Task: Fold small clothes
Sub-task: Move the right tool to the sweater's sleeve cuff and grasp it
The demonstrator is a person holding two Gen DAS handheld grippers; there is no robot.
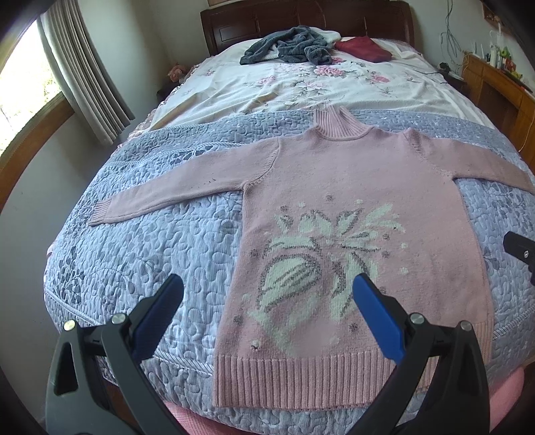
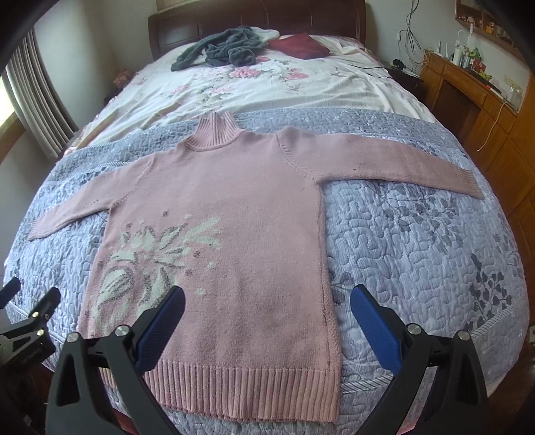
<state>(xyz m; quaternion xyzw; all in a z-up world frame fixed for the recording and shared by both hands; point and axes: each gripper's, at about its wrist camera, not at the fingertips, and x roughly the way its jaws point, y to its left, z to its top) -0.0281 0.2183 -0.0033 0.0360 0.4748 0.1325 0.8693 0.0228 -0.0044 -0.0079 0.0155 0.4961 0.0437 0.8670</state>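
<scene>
Blue-padded left gripper (image 1: 267, 294): jaws spread wide, holding nothing; it hangs above the lower left part of the sweater, one finger over the quilt, the other over the knitted flower.
Right gripper (image 2: 267, 302): jaws also wide apart and empty; it hangs above the lower right part of the sweater, one finger over the pink knit, the other over the quilt beside the side seam.
Sweater (image 2: 234, 234): pink knit with a ribbed high collar and ribbed hem, laid flat and face up on the quilt, hem toward the grippers, collar toward the headboard.
Sleeves: both stretched straight out to the sides, unfolded; left cuff (image 1: 103, 210) and right cuff (image 2: 471, 182) lie flat on the quilt.
Pattern: cream and grey flower (image 1: 321, 261) on the lower front, toward the left side.
Quilt (image 2: 418, 234): pale blue-grey, stitched, covers the near half of the bed.
Sheet (image 2: 267, 90): white with pink flowers, covers the far half.
Far end: a dark grey garment (image 2: 227, 50) in a heap and a dark red cloth (image 2: 301, 45) lie near the wooden headboard (image 2: 254, 16).
Sides: curtain (image 1: 87, 77) and window on the left, wooden cabinet (image 2: 485, 110) on the right.
</scene>
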